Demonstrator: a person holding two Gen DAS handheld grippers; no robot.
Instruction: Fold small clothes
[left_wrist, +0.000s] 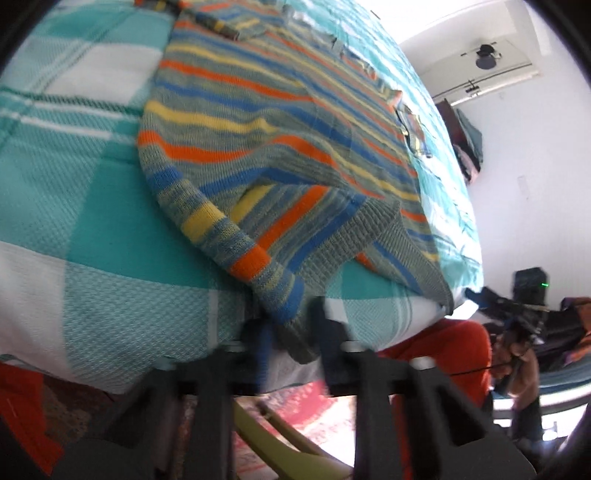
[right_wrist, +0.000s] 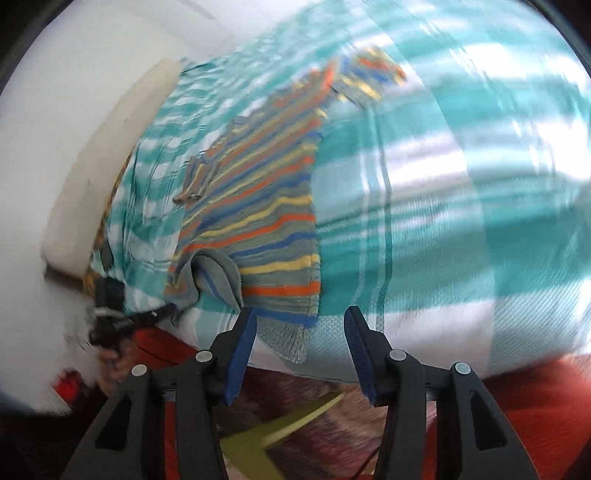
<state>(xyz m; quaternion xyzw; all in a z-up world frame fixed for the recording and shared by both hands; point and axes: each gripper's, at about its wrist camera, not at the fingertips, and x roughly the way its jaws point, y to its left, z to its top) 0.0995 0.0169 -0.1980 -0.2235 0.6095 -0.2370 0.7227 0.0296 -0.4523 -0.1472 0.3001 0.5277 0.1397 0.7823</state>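
Observation:
A striped knitted sweater (left_wrist: 258, 129) in blue, orange, yellow and grey lies spread on a teal and white checked bedcover (left_wrist: 74, 184). One sleeve (left_wrist: 221, 229) is folded across its near corner and hangs over the bed's edge. My left gripper (left_wrist: 291, 332) is at that edge, blurred, shut on the sleeve's cuff. In the right wrist view the sweater (right_wrist: 266, 221) runs away from me and its ribbed hem (right_wrist: 291, 332) droops over the bed's edge. My right gripper (right_wrist: 299, 350) stands open, with the hem lying between its blue-padded fingers (right_wrist: 240, 350), apart from them.
A person in red trousers (left_wrist: 443, 350) stands against the bed's edge above a patterned rug (left_wrist: 295, 406). A hand holds the other gripper (left_wrist: 517, 314) at the right. A cream headboard (right_wrist: 96, 177) lines the bed's far side, by a white wall.

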